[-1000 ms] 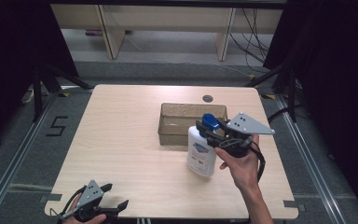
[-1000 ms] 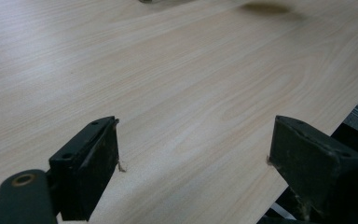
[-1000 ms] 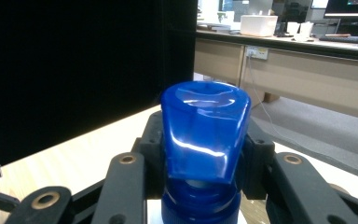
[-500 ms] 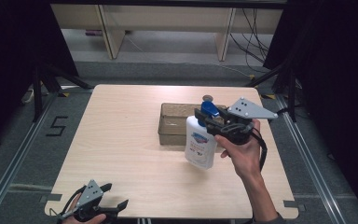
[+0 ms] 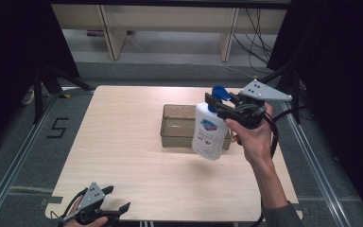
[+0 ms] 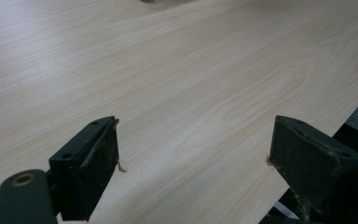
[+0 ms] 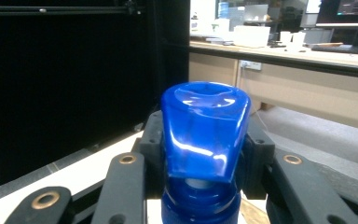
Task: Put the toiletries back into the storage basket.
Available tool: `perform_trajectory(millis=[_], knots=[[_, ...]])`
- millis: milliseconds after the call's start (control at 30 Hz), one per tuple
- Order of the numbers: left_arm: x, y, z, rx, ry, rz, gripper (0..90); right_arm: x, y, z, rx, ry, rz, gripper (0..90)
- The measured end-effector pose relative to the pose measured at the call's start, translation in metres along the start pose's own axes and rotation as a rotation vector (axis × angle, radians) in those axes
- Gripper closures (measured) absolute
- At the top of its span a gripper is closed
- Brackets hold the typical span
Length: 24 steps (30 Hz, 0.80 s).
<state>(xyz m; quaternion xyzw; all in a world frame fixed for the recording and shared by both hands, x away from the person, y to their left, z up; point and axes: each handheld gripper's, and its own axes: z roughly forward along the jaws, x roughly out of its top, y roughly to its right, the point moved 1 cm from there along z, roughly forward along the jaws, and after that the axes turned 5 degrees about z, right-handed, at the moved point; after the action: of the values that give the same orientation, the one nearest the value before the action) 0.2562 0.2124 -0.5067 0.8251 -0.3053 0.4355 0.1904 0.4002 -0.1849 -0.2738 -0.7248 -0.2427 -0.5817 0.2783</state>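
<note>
A white pump bottle [image 5: 210,132] with a blue pump head [image 5: 219,91] hangs in the air over the right end of a clear shallow bin [image 5: 177,126]. My right gripper [image 5: 216,105] is shut on the bottle's neck just under the pump. In the right gripper view the blue pump head [image 7: 204,133] stands between the two jaws, and my right gripper [image 7: 204,154] clamps the neck below it. My left gripper [image 5: 118,200] rests at the table's near left corner, jaws wide apart. Under my left gripper [image 6: 193,149] lies bare wood, nothing between the jaws.
The light wooden table [image 5: 123,142] has a dark floor and metal rails around it. A small dark disc lay near the far edge earlier; the bottle and gripper now cover that spot. Shelving legs [image 5: 108,33] stand behind the table.
My right gripper has lifted the bottle off the table and carried it up and toward the bin. The left gripper has stayed where it was.
</note>
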Motion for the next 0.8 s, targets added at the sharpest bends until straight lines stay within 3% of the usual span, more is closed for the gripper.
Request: perform_trajectory(millis=[233,267,300,333,400,533,800], knots=[[0.000,0.000,0.000,-0.003,0.001,0.001,15.0,0.012,0.013,0.004,-0.027,0.003,-0.011,61.8],[0.000,-0.002,-0.001,0.006,-0.023,0.027,15.1,0.014,0.014,0.005,-0.025,0.002,-0.005,61.9],[0.000,0.000,0.000,-0.004,0.002,0.001,15.0,0.015,0.016,0.006,-0.028,0.005,-0.006,61.8],[0.000,-0.001,-0.001,-0.003,-0.014,0.017,15.0,0.017,0.017,0.007,-0.024,-0.005,0.012,61.8],[0.000,0.000,0.000,-0.003,0.002,-0.002,15.1,0.019,0.023,0.010,-0.024,-0.004,0.005,61.8],[0.000,0.000,0.001,-0.004,0.003,-0.002,15.0,0.022,0.029,0.017,-0.026,-0.023,0.018,61.8],[-0.001,0.000,0.001,-0.003,0.002,-0.005,15.0,0.029,0.049,0.030,-0.050,-0.007,0.031,61.8]])
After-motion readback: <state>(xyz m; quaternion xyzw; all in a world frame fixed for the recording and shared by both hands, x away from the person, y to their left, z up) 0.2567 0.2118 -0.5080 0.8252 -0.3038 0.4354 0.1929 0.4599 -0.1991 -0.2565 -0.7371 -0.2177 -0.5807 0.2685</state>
